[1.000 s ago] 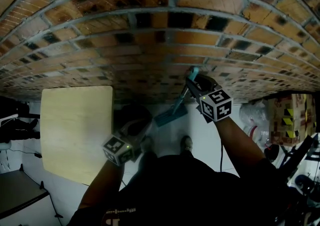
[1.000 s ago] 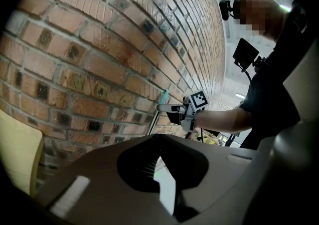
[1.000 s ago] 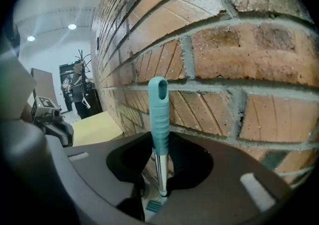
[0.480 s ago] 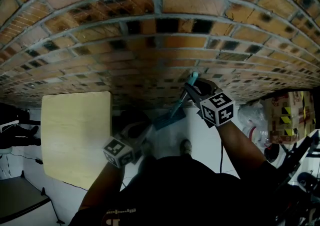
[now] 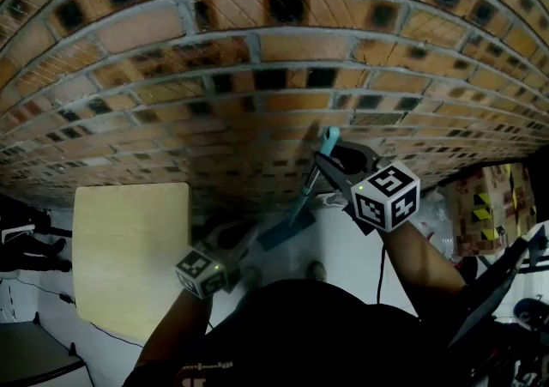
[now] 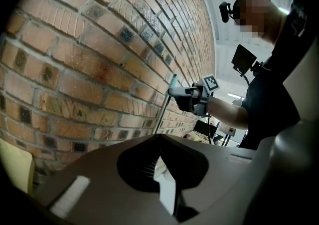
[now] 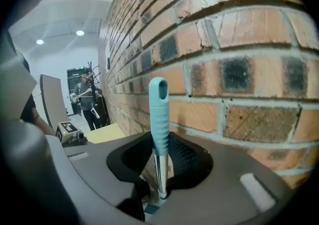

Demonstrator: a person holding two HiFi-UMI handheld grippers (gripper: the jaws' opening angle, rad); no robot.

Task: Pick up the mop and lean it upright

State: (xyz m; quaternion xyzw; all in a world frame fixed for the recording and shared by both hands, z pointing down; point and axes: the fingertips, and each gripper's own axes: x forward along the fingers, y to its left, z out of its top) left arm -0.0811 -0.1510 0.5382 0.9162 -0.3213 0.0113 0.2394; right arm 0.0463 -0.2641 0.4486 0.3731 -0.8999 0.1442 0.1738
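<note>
**Mop raised along the wall, not yet leaning**

Over the last second my right tool [image 5: 330,162] has come up along the red-brown brick wall [image 5: 257,76], and it brings the mop with the teal plastic grip and thin metal shaft [image 5: 302,198] with it. The tool is clamped on the shaft just below the teal grip. In the right gripper view the grip stands up between the two pads with the bricks close behind it. I cannot tell from any view whether the grip touches the wall.

The pole now stands steeper than it did a second ago. Its flat teal mop head [image 5: 281,232] sits low, by the edge of the white floor [image 5: 347,235] where it meets the foot of the wall. Whether the head rests on the floor or hangs just above it, I cannot make out.

My left tool [image 5: 243,237] is closed on nothing. It has lifted a little but stays well apart from the mop, low and to the left, near the pale wooden counter [image 5: 129,256].

I judge the pick-up done and the pole close to upright. What remains is to seat the head on the floor, tip the grip against the bricks, and only then release. If the head sits too far from the wall, the pole may slide.
</note>
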